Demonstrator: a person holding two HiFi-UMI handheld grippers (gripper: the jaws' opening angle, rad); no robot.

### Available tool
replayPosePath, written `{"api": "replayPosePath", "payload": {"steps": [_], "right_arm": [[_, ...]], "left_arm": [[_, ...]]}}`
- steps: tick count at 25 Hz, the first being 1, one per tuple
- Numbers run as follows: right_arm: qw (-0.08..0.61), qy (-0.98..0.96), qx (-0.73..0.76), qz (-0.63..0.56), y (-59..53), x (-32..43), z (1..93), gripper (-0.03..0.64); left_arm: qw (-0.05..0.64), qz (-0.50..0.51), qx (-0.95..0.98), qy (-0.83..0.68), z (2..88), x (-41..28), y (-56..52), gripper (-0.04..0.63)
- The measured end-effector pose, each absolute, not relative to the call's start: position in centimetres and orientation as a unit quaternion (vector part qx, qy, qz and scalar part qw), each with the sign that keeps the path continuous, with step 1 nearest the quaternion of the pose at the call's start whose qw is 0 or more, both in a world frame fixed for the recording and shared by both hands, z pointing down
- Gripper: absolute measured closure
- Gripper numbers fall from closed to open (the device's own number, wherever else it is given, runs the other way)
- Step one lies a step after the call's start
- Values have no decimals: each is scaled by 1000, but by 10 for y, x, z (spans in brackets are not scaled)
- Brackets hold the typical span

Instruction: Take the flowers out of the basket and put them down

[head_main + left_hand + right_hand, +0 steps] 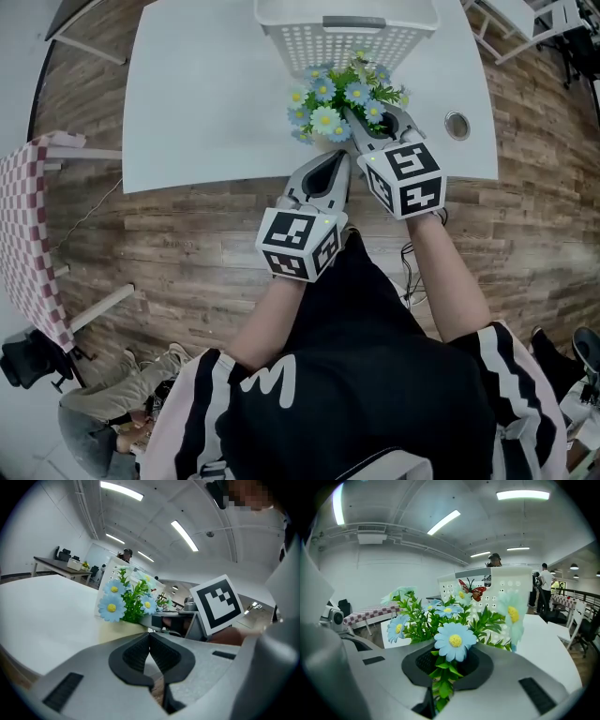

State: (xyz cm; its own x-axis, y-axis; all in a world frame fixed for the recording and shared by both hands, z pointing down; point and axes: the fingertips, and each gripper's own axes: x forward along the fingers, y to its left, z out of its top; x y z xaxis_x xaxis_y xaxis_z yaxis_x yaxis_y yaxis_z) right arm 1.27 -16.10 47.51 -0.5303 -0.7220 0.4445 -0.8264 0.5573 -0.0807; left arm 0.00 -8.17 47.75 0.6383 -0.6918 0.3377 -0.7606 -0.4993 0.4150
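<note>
A bunch of blue daisy-like flowers (339,97) with green leaves hangs just above the white table (206,94), in front of the white perforated basket (345,37). My right gripper (373,122) is shut on the stems; in the right gripper view the flowers (451,640) rise out of its jaws (447,657) and the basket (501,590) stands behind. My left gripper (333,159) hovers at the table's front edge, just left of the right one, shut and empty (150,638). In the left gripper view the flowers (126,603) sit ahead, beside the right gripper's marker cube (218,604).
A round cable hole (457,125) sits in the table at the right. A checkered table (37,234) stands far left, and white frames (525,23) at the top right. People (543,585) stand in the background.
</note>
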Motion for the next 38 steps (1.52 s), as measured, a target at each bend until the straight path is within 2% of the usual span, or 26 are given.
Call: {"api": "replayPosePath", "payload": {"steps": [10, 20, 36, 38], "right_arm": [[174, -861, 455, 144, -157, 9, 482, 563], [151, -856, 472, 148, -152, 10, 464, 472], [117, -853, 506, 61, -118, 28, 386, 474], [101, -856, 502, 70, -114, 28, 380, 496]], "left_arm": [[275, 66, 863, -419, 479, -4, -82, 589], [274, 68, 864, -417, 474, -11, -80, 589], [234, 42, 875, -421, 418, -24, -81, 589], [228, 37, 877, -421, 409, -25, -82, 589]]}}
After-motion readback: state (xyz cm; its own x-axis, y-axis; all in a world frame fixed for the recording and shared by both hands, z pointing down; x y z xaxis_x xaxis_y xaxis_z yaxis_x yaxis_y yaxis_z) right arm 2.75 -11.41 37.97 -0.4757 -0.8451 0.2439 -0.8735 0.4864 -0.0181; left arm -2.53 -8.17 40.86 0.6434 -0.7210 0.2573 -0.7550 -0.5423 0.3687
